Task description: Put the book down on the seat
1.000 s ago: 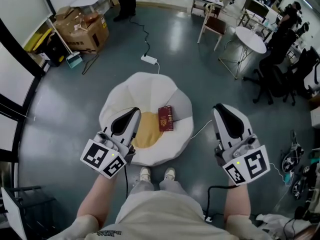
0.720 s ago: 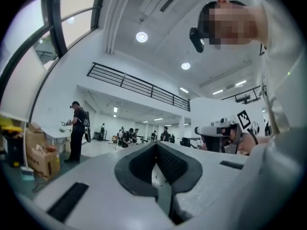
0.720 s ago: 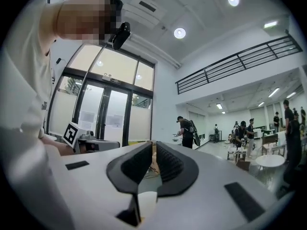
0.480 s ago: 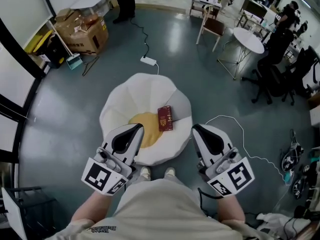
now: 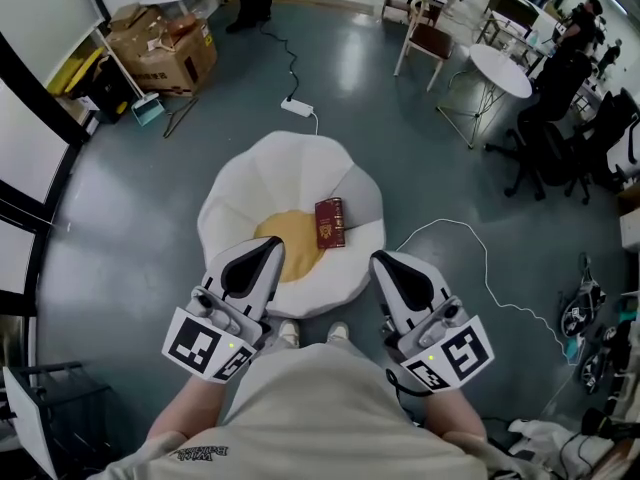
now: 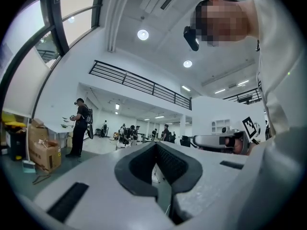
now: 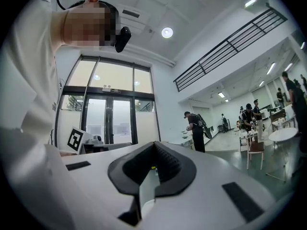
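A dark red book (image 5: 330,222) lies flat on the white round seat (image 5: 290,168), at the right edge of its yellow centre (image 5: 288,244). Neither gripper touches it. My left gripper (image 5: 268,245) hangs over the seat's near left rim, shut and empty; its own view shows the jaws (image 6: 156,145) meeting. My right gripper (image 5: 383,261) hovers at the seat's near right edge, below the book. Its jaws have just been closing, with nothing between them, and they stand shut (image 7: 154,145). Both are held close to my body.
A white cable (image 5: 480,268) snakes over the grey floor right of the seat. A power strip (image 5: 298,107) lies behind it. Cardboard boxes (image 5: 165,48) stand at the back left, a round table (image 5: 498,73) and chairs (image 5: 428,40) at the back right. My shoes (image 5: 288,334) touch the seat's near edge.
Both grippers have drawn back toward my body. The right one swung in from the far right to the seat's near edge. The book has stayed where it lies.
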`<state>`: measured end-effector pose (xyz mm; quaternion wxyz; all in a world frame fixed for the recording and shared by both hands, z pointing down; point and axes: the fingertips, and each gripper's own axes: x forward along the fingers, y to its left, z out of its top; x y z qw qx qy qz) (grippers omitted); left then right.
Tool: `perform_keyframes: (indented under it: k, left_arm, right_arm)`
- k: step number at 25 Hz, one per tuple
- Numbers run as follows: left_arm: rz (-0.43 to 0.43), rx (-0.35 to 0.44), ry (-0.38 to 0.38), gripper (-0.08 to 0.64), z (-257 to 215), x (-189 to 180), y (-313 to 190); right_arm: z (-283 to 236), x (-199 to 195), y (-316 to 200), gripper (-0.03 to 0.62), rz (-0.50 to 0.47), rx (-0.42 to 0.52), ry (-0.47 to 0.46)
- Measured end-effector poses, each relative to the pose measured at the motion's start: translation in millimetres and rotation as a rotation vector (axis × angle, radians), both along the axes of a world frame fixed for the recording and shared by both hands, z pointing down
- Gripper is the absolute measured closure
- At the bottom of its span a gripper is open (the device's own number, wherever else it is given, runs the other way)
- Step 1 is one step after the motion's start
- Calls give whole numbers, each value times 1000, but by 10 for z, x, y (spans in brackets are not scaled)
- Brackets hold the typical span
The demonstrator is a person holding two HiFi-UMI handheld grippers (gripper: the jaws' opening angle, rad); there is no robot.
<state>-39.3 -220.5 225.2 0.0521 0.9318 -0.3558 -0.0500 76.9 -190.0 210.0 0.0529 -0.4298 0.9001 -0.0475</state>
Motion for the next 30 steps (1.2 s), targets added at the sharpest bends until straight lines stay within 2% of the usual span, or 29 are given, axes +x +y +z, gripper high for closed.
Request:
perform_keyframes:
  k: [7, 12, 30]
  left_arm:
    - [7, 0, -6, 555, -9, 30, -5]
    - [28, -10, -24, 556, 1, 88, -4]
    - [32, 7, -36, 556, -80, 127, 82]
  right_arm:
    - [-33, -22, -34, 594, 19, 42, 81]
    - [-96, -28, -25, 594, 11, 74, 103]
    - [-176, 44, 31, 594, 44, 101, 120]
